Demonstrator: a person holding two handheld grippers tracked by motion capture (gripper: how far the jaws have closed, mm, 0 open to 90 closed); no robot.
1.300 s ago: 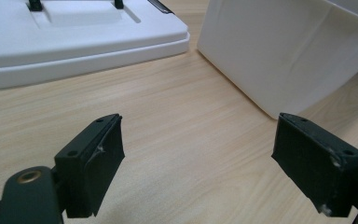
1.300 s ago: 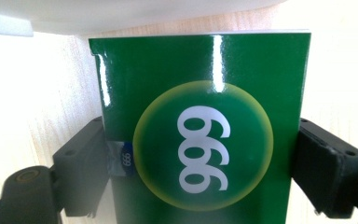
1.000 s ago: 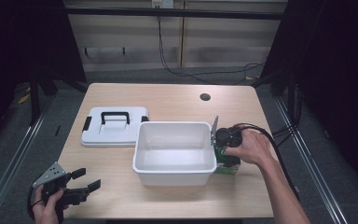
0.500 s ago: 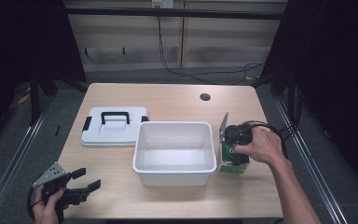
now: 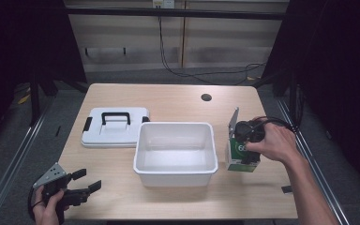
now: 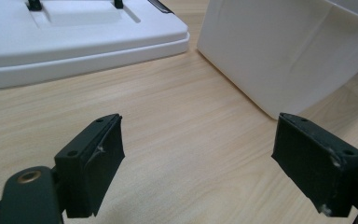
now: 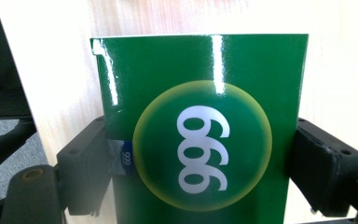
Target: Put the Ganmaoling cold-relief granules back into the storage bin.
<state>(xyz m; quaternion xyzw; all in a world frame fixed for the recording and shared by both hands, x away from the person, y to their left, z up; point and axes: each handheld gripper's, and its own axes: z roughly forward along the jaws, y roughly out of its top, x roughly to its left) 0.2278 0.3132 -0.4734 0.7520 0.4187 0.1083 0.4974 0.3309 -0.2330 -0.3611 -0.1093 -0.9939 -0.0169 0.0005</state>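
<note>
- Right of the white bin (image 5: pixel 175 174), the right gripper (image 5: pixel 243 140) clamps a green box (image 5: pixel 238 152) from either side, its jaws pressed flat against the two opposite walls, probably so the glossy carton cannot slip or twist
- The box stands on the table (image 5: pixel 168 101) just beside the bin's right wall, apart from it, with the person's right hand (image 5: pixel 273 142) covering the gripper from above
- Seen in the right gripper view, the box (image 7: pixel 200 126) is deep green and shiny, with a pale yellow-green disc bearing white numerals and a small blue patch at one edge
- The left gripper (image 5: pixel 82 185) rests low at the near left corner, jaws spread wide on nothing, seemingly parked clear of the work
- A white lid (image 5: pixel 115 126) with a black handle lies flat left of the bin, leaving the bin open to receive things
</note>
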